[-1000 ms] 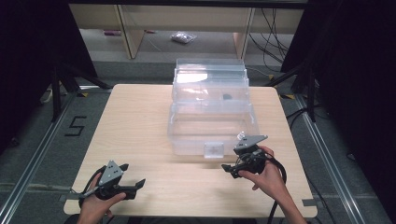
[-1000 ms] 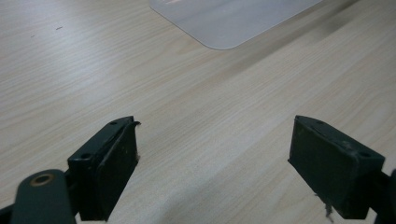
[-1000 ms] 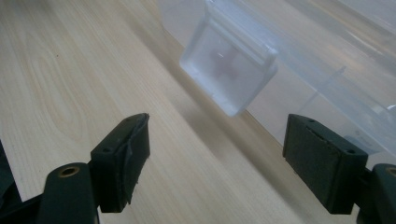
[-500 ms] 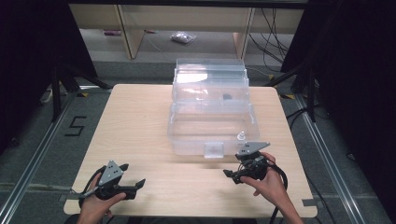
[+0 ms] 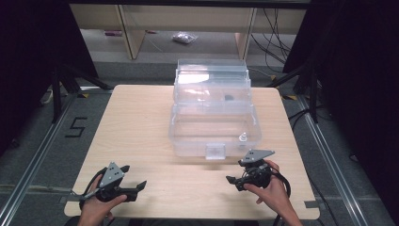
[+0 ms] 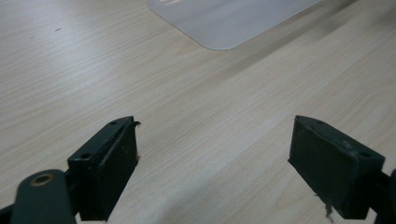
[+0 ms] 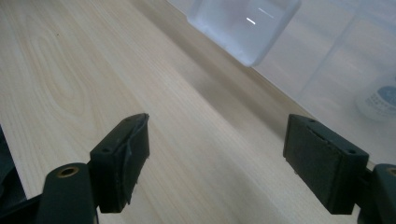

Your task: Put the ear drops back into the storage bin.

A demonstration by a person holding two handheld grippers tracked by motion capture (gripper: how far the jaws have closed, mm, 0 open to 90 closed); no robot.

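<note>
Two grippers sit near the table's [image 5: 141, 117] front edge, jaws spread with nothing between them. Left gripper [image 5: 134, 187] has bare wood on all sides. Right gripper [image 5: 231, 180] lies just short of the clear plastic box [image 5: 214, 122] at table centre. Right gripper view shows the box latch [image 7: 243, 28] and a small bottle [image 7: 380, 100] inside.

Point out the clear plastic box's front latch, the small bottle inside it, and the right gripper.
front latch [image 5: 216, 151], high view, middle of the clear tab.
small bottle [image 5: 243, 138], high view, its white cap.
right gripper [image 5: 231, 181], high view, between its fingertips.
</note>
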